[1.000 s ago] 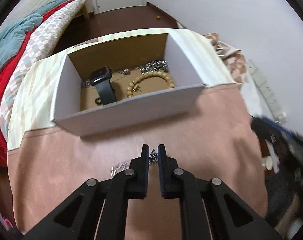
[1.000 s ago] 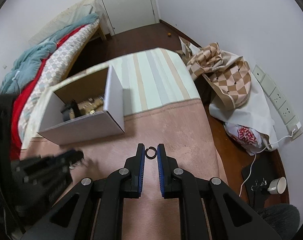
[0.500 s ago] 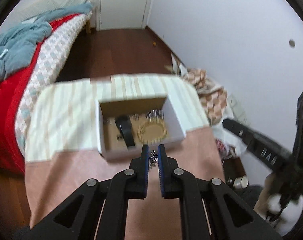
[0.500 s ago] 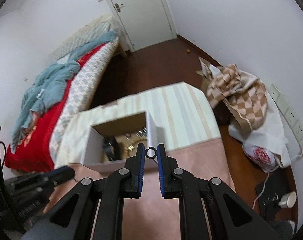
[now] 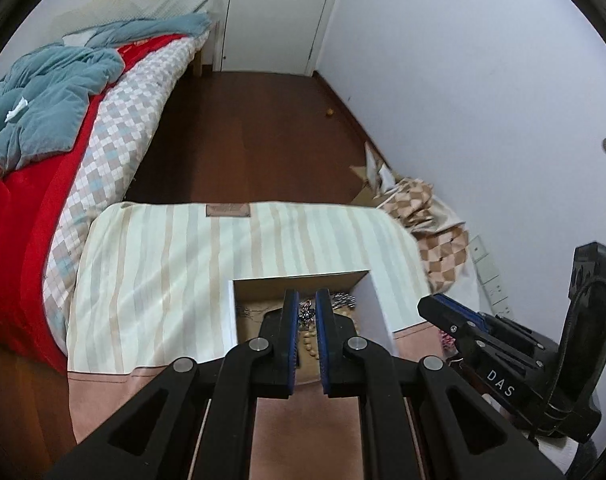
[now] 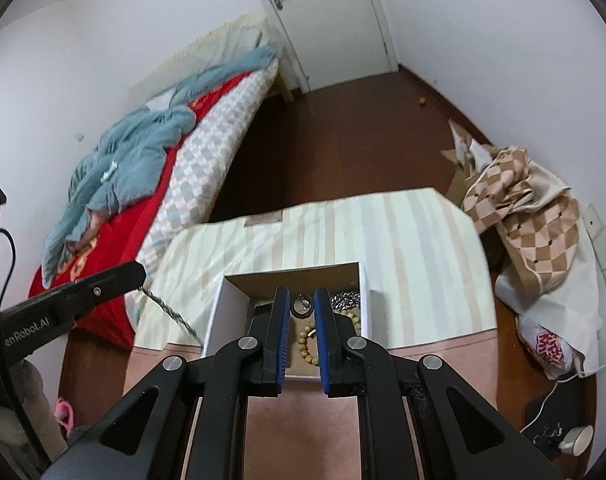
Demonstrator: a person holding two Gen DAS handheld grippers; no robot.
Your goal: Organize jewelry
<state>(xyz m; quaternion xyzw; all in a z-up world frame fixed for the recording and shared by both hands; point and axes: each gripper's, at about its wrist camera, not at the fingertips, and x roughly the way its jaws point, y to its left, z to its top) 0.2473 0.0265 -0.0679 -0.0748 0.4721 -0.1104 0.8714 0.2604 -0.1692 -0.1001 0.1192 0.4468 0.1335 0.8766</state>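
Observation:
My left gripper is shut on a silver chain and holds it high above the open white box. In the right wrist view the chain hangs down from the left gripper. My right gripper is shut on a dark ring, held above the same box. Inside the box lie a wooden bead bracelet and silver chains. The right gripper also shows in the left wrist view.
The box stands on a table covered with striped and pink cloth. A bed with red and blue bedding is at the left. Checked fabric and bags lie on the floor at the right.
Both grippers rose high above the table and moved over the box, each still holding its piece. The box now looks small below the fingers.

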